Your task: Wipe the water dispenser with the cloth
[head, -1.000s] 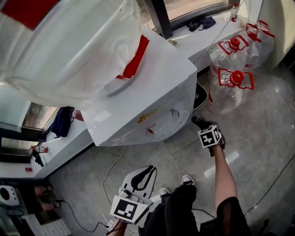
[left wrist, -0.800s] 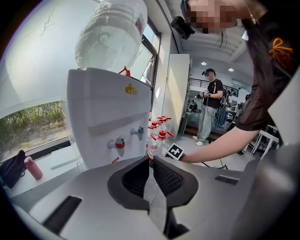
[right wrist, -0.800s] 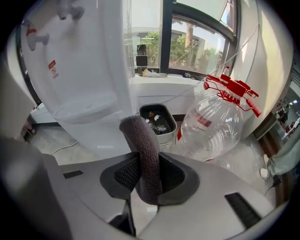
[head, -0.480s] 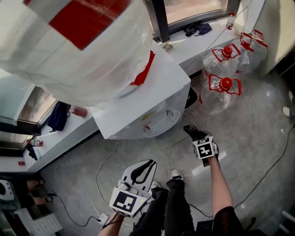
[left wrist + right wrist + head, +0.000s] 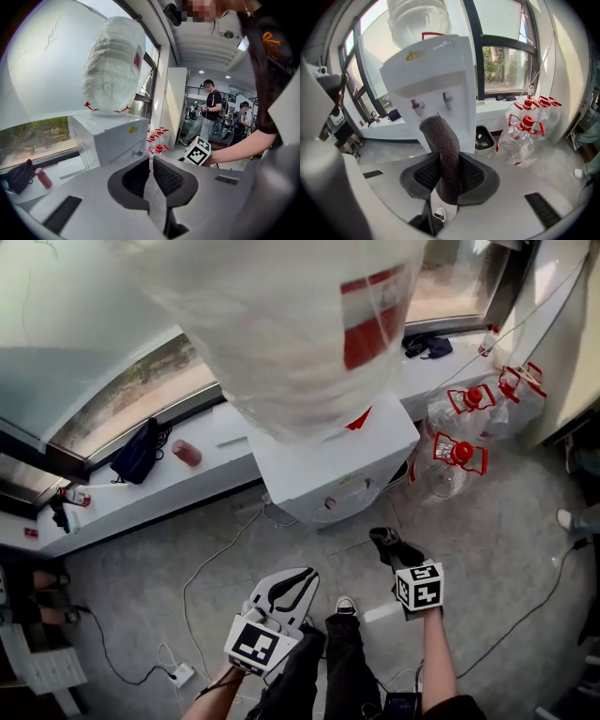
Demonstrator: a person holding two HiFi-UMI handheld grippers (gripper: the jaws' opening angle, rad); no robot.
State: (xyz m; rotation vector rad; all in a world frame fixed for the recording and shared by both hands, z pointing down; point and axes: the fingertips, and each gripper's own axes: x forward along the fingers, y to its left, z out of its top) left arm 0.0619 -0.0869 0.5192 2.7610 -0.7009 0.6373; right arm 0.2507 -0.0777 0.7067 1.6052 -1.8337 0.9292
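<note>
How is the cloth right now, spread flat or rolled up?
Rolled up: the cloth stands as a dark roll clamped between the shut jaws of the right gripper, short of the water dispenser.

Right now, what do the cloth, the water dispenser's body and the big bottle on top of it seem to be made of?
Cloth: dark, matte, nubby looped pile; looks like terry or microfibre.
Water dispenser: smooth white casing with soft sheen and moulded edges; probably plastic, possibly painted metal.
Bottle: translucent, ribbed wall letting light through; most likely plastic.
</note>
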